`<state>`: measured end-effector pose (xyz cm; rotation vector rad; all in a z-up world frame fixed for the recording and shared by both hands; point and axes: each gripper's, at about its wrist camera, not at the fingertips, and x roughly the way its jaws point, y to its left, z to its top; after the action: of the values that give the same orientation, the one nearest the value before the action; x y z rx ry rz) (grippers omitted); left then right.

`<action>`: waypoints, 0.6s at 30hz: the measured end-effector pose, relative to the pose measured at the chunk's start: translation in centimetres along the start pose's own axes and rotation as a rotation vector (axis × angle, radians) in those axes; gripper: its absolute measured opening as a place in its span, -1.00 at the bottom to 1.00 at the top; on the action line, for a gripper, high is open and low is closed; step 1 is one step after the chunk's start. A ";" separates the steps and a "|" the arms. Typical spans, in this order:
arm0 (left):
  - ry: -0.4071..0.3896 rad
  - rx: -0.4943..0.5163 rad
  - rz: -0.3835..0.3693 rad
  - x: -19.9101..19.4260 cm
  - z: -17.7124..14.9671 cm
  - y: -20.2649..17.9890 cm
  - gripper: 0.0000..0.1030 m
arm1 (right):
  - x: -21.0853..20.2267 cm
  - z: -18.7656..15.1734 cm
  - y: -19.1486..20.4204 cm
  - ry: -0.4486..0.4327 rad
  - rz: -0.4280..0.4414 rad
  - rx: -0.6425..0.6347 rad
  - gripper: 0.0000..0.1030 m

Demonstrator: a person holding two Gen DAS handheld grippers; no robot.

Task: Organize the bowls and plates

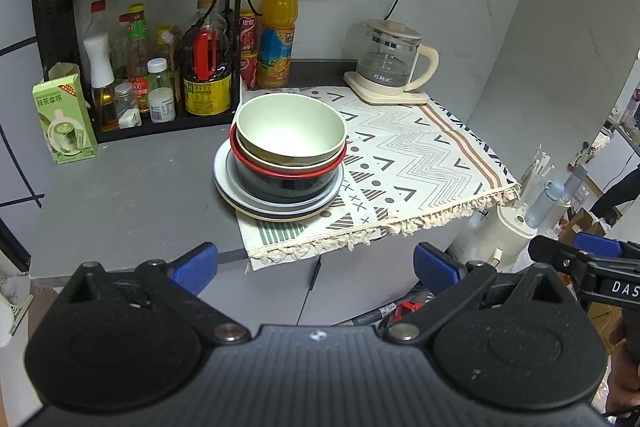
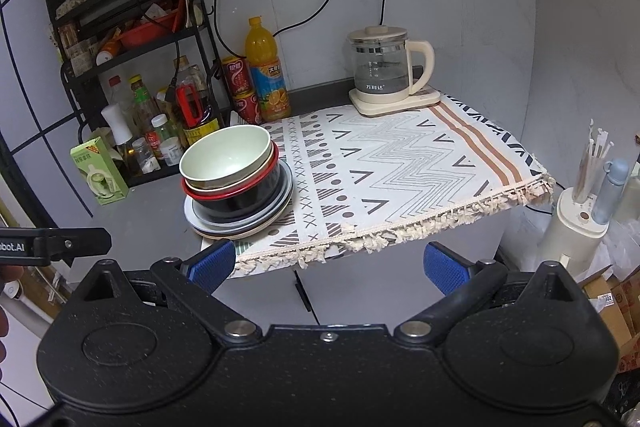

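One stack of dishes stands at the left edge of the patterned cloth (image 1: 404, 155). A pale green bowl (image 1: 290, 129) sits on top, nested in a beige bowl, then a red-rimmed black bowl (image 1: 280, 179), on a grey-blue plate (image 1: 224, 183) with more plates beneath. The stack shows in the right wrist view too, with the green bowl (image 2: 226, 157) on top. My left gripper (image 1: 316, 267) is open and empty, held back off the counter's front edge. My right gripper (image 2: 330, 265) is open and empty, likewise in front of the counter.
A black rack (image 1: 132, 27) of sauce bottles stands at the back left, with a green carton (image 1: 66, 119) beside it. An orange juice bottle (image 1: 278, 35) and red cans stand behind the stack. A glass kettle (image 1: 394, 61) sits at the cloth's back right. A bottle holder (image 2: 580, 223) stands off the counter's right.
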<state>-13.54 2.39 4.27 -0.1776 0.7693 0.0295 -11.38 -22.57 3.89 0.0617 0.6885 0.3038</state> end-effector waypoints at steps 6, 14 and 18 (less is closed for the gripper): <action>-0.009 -0.009 0.005 -0.6 0.3 -0.3 0.99 | 0.0 0.0 0.0 -0.002 0.008 0.001 0.96; -0.011 -0.003 0.007 -0.7 0.7 -0.3 0.99 | 0.1 0.0 0.3 -0.001 0.007 -0.003 0.96; -0.009 0.001 0.008 -0.6 0.7 -0.3 0.99 | 0.1 0.0 0.4 0.000 0.009 -0.001 0.96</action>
<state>-13.47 2.26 5.16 -0.1736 0.7610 0.0381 -11.43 -22.15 3.93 0.0634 0.6884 0.3126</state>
